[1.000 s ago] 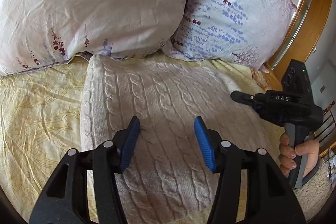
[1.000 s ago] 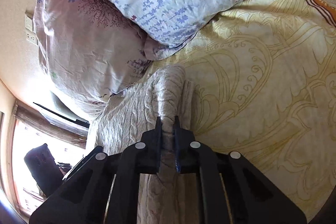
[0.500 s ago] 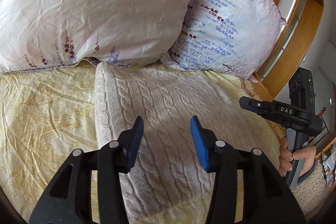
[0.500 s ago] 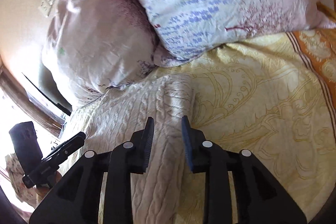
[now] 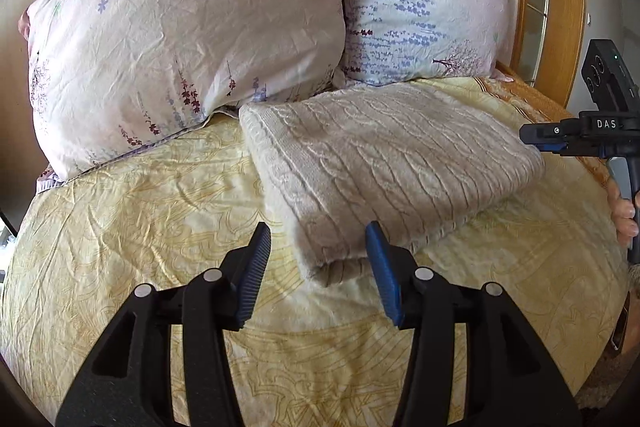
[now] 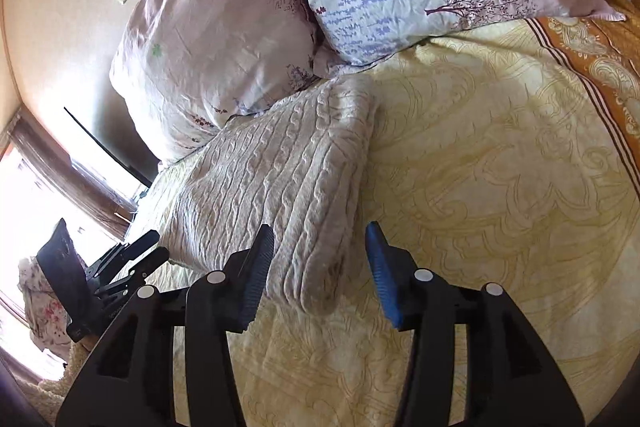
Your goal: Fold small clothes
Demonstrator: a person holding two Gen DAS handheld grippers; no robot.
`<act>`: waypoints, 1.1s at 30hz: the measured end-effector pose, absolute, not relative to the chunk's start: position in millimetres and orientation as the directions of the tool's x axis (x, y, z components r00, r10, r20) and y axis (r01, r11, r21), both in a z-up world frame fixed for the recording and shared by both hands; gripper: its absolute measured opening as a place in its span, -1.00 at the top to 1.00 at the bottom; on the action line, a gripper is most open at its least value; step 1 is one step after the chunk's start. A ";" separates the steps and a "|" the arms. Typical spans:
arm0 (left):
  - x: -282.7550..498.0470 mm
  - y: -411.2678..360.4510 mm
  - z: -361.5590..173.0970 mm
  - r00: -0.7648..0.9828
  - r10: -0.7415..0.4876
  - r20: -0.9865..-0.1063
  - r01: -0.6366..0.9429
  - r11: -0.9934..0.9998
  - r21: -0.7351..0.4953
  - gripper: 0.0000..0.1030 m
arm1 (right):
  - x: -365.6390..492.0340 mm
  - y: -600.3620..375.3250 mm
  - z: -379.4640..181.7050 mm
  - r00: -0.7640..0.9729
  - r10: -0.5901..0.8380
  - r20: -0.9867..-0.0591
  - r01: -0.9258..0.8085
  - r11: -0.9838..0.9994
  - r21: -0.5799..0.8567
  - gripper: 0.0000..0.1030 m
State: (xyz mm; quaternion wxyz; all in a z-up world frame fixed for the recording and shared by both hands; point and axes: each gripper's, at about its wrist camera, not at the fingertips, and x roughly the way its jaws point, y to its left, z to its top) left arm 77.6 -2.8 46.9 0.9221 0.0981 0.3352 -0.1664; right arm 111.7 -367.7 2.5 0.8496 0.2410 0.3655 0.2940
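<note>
Our left gripper (image 5: 316,267) points down toward the bed with its blue pads spread and nothing pinched; the near corner of the folded cable-knit sweater (image 5: 384,163) shows in the gap beyond them, clear of both pads. Our right gripper (image 6: 320,267) is tipped down too, its jaws having just been opening; they now stand apart, with the sweater's (image 6: 280,187) near corner lying ahead in the gap and neither pad pressing it.

In the left wrist view we see our right gripper at the right edge, level and side-on, with our right hand (image 5: 624,215) wrapped round its grip. In the right wrist view our left gripper (image 6: 132,259) shows at the lower left, against the bright window.

The sweater lies folded flat on the yellow patterned bedspread (image 5: 140,219), its far edge against the two floral pillows (image 5: 180,27).

A second ago our right pads were clamped on a raised ridge of the knit. That ridge has since dropped and the fabric lies flat. Both wrist views have pulled back: a second ago the sweater filled the space under our left pads, and now only its corner reaches them, with more bedspread showing in front. The right wrist view has also rolled, so the pillows sit more upright.
</note>
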 end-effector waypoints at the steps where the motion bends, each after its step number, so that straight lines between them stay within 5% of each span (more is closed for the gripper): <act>1: 76.4 -2.0 45.2 0.715 -0.240 -0.656 0.372 0.926 0.068 0.13 | 110.4 -365.2 0.7 0.552 0.681 -0.482 -0.330 0.709 0.623 0.03; 2: 75.7 -1.7 43.6 0.707 -0.243 -0.664 0.377 0.924 0.063 0.31 | 109.3 -363.0 -0.6 0.546 0.683 -0.486 -0.335 0.709 0.620 0.03; 7: 71.0 -1.8 37.7 0.680 -0.252 -0.689 0.387 0.921 0.045 0.52 | 105.2 -354.0 -3.8 0.531 0.691 -0.490 -0.360 0.708 0.608 0.19; 9: 71.0 0.5 38.1 0.678 -0.259 -0.688 0.384 0.923 0.032 0.55 | 104.1 -351.6 -2.7 0.534 0.691 -0.487 -0.371 0.709 0.599 0.33; 11: 72.0 2.7 36.8 0.672 -0.258 -0.694 0.379 0.925 0.022 0.68 | 102.3 -348.4 -0.3 0.538 0.690 -0.484 -0.390 0.713 0.582 0.72; 13: 73.6 4.4 36.1 0.672 -0.245 -0.699 0.367 0.930 0.028 0.77 | 100.4 -345.4 3.1 0.565 0.662 -0.493 -0.394 0.741 0.544 0.77; 19: 79.6 9.1 41.8 0.692 -0.229 -0.684 0.311 0.950 -0.003 0.80 | 97.8 -362.8 22.5 0.669 0.585 -0.458 -0.330 0.786 0.522 0.81; 27: 83.8 11.1 30.8 0.650 -0.184 -0.738 0.234 0.972 -0.036 0.80 | 102.1 -347.3 -9.1 0.600 0.539 -0.591 -0.265 0.831 0.489 0.81; 33: 73.1 2.7 35.4 0.647 -0.163 -0.745 0.255 0.967 0.009 0.72 | 101.5 -347.4 -5.2 0.603 0.530 -0.596 -0.254 0.836 0.486 0.79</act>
